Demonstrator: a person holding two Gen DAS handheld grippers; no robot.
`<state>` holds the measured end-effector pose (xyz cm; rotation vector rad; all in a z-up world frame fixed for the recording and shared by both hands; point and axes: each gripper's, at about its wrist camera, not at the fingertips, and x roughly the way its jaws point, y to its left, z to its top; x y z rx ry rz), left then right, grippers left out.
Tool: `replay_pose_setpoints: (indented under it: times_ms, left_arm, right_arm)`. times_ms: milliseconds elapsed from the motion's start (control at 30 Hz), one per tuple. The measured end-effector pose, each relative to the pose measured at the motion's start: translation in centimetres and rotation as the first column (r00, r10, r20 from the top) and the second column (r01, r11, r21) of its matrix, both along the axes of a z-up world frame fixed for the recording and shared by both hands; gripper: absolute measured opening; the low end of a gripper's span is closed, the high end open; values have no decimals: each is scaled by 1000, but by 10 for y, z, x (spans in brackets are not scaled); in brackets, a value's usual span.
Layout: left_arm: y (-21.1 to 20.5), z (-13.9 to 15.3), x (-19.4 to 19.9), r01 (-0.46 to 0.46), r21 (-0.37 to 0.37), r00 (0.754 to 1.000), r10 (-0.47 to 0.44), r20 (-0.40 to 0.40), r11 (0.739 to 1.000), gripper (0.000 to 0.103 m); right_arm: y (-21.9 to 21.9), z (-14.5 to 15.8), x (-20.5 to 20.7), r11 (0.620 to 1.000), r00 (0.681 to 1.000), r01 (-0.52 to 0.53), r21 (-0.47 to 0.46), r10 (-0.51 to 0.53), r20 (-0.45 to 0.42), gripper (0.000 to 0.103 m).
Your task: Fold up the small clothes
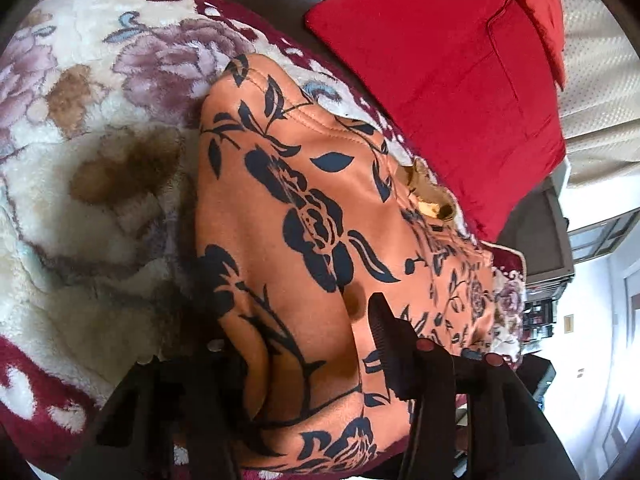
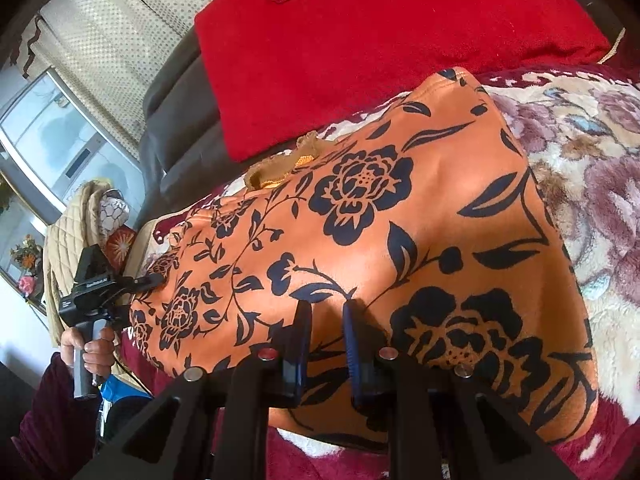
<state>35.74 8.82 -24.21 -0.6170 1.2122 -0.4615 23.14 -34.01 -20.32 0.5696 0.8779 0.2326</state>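
Observation:
An orange garment with dark blue flower print (image 1: 320, 216) lies spread on a flowered fleece blanket (image 1: 80, 152). It also fills the right wrist view (image 2: 380, 220), with a yellow-brown collar (image 2: 280, 168) at its far edge. My left gripper (image 1: 304, 344) has a raised fold of the orange cloth between its fingers (image 1: 382, 328); the other finger is hidden under the cloth. The left gripper also shows from outside in the right wrist view (image 2: 154, 280), touching the garment's left edge. My right gripper (image 2: 326, 320) stands over the garment's near edge, its fingers a narrow gap apart with no cloth between them.
A red cushion (image 1: 440, 72) lies just beyond the garment, against a dark sofa back (image 2: 172, 112). Curtains and a window (image 2: 60, 128) are off to the side. The blanket has a dark red border (image 1: 36, 364). The person's hand (image 2: 92, 348) holds the left gripper's handle.

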Motion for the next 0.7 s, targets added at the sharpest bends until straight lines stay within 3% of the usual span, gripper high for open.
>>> replay_pose_setpoints:
  times_ms: [33,100,167,433,567,700]
  left_arm:
    - [-5,2,0,2,-17,1000,-2,3,1000,68]
    - [-15,8,-3,-12,22,1000,11,25,1000,67]
    - [-28,22,-7,-14,89,997,7,79,996,32]
    - [-96,108,-28,56,152,958,-96,271,987,29]
    - [-165,147,-43,148,189,925,-203,321,971,28]
    - [-257,156,-53,313,169,885,-352,304,934,28]
  right_arm:
    - [-2,2,-1,1000,1000,9,-1,-9,9,20]
    - [-11,6,-5,999,998,43,10,-43,34,20]
    - [-25,9,-9,995,994,95,45,-97,52,20]
    - [-75,16,-29,959,967,224,172,-241,84,21]
    - [-100,19,-43,928,948,266,262,-302,105,21]
    - [-120,16,-54,891,930,300,340,-353,105,21]
